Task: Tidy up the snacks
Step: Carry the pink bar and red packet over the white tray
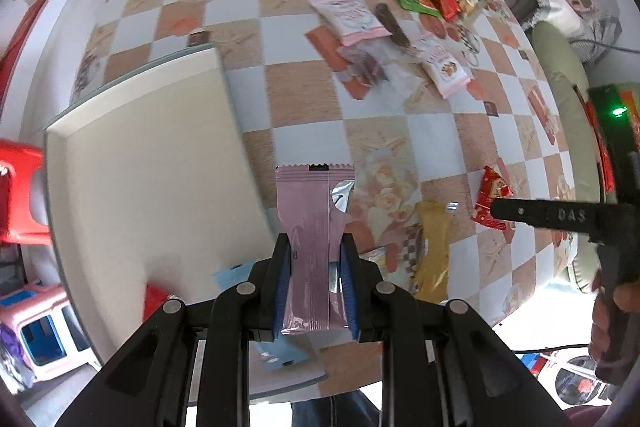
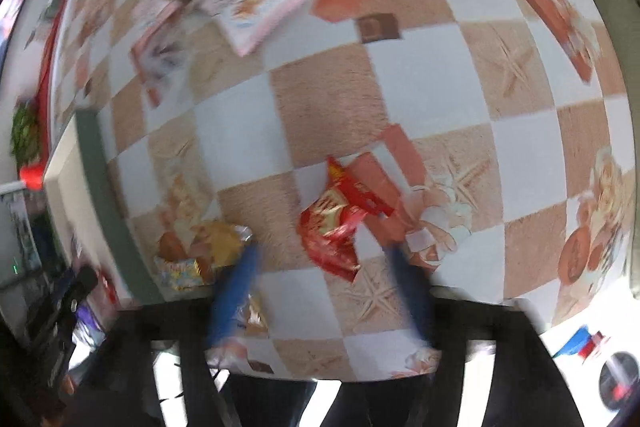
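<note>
One pink wrapper (image 1: 310, 247) sat clamped in the left claw (image 1: 316, 291) beside the tray (image 1: 140, 167); thin, crinkly foil (probably light, slippery) suited that mid-body pinch. Right claw (image 2: 324, 291) hung apart above the red packet (image 2: 336, 227) on the surface (image 2: 320, 99).

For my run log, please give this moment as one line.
left gripper: shut on pink packet | right gripper: open above red packet | tray: beside
</note>
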A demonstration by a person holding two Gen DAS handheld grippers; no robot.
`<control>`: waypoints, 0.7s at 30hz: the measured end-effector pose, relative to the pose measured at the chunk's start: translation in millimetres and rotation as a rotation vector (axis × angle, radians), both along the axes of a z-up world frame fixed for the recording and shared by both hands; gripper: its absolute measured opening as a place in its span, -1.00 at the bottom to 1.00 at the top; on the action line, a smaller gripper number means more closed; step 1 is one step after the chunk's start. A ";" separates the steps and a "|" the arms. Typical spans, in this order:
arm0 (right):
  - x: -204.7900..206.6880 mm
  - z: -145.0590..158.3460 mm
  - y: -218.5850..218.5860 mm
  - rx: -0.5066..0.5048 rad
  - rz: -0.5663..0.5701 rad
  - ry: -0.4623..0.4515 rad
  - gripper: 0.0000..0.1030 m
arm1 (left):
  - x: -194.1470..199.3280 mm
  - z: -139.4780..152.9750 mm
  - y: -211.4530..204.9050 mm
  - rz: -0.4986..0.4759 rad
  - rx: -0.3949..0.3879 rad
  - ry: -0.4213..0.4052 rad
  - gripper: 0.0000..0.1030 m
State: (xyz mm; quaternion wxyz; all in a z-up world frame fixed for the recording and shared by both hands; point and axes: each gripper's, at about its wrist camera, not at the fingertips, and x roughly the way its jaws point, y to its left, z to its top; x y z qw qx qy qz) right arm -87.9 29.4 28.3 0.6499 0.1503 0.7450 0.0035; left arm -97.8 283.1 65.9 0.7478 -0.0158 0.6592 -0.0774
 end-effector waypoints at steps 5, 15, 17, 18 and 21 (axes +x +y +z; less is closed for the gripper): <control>1.0 -16.6 -5.7 -0.027 -0.039 0.022 0.14 | -8.1 3.2 20.6 0.028 0.029 0.001 -0.50; -2.1 6.4 17.6 -0.025 0.093 -0.032 -0.29 | -18.9 -2.0 57.8 0.109 0.050 0.018 -0.50; -1.3 18.2 21.4 -0.003 0.107 -0.049 -0.29 | -19.1 -2.7 63.6 0.129 0.046 0.018 -0.49; -2.8 26.7 15.4 0.008 0.116 -0.059 -0.29 | -18.8 -3.0 66.1 0.136 0.044 0.018 -0.49; 1.6 39.7 33.1 0.037 0.146 -0.081 -0.29 | -18.0 -3.2 73.1 0.155 0.034 0.017 -0.49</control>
